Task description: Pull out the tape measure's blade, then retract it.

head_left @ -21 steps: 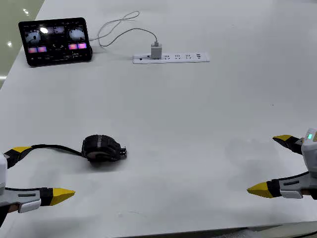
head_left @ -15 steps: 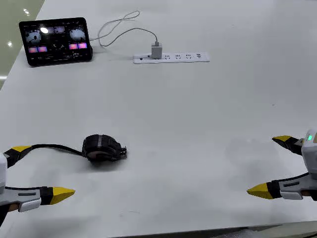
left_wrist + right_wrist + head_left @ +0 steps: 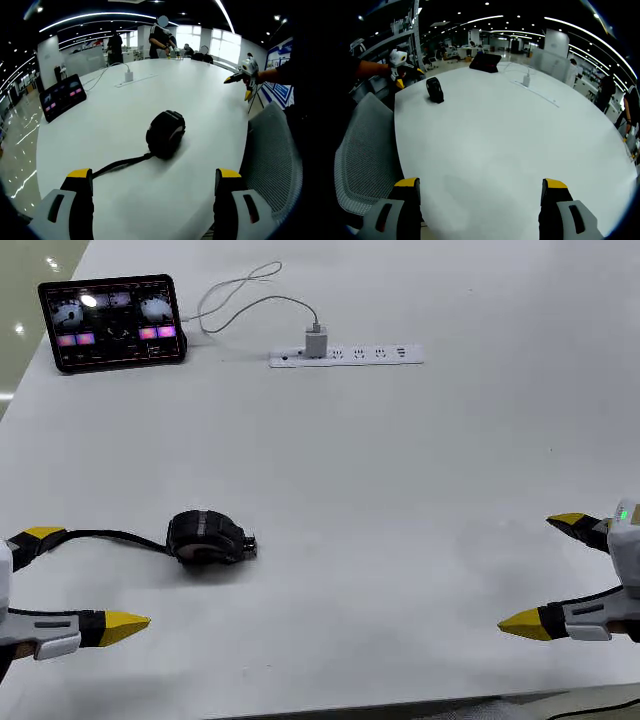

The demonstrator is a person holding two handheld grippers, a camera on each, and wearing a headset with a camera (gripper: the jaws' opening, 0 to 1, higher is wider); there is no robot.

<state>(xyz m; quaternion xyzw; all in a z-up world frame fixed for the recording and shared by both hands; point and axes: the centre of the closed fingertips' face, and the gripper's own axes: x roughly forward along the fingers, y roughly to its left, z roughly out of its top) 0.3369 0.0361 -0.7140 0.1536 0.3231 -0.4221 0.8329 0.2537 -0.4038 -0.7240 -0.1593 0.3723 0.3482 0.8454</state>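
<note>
Tape measure [image 3: 208, 537] lying on the white worktop [image 3: 400, 460] at 8 o'clock in the head view, black strap [image 3: 110, 536] trailing toward 9 o'clock; left tongs [image 3: 88, 577] and right tongs [image 3: 542, 570] gape wide, holding nothing.

head view: high, down at table [image 3: 420, 470] | gripper views: low at near edge, angled inward | shared: tape measure [image 3: 209, 538]

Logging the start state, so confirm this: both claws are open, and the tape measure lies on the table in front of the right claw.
One slip. The tape measure lies on the table in front of the left claw, as the left gripper view shows. Both claws are open.
</note>
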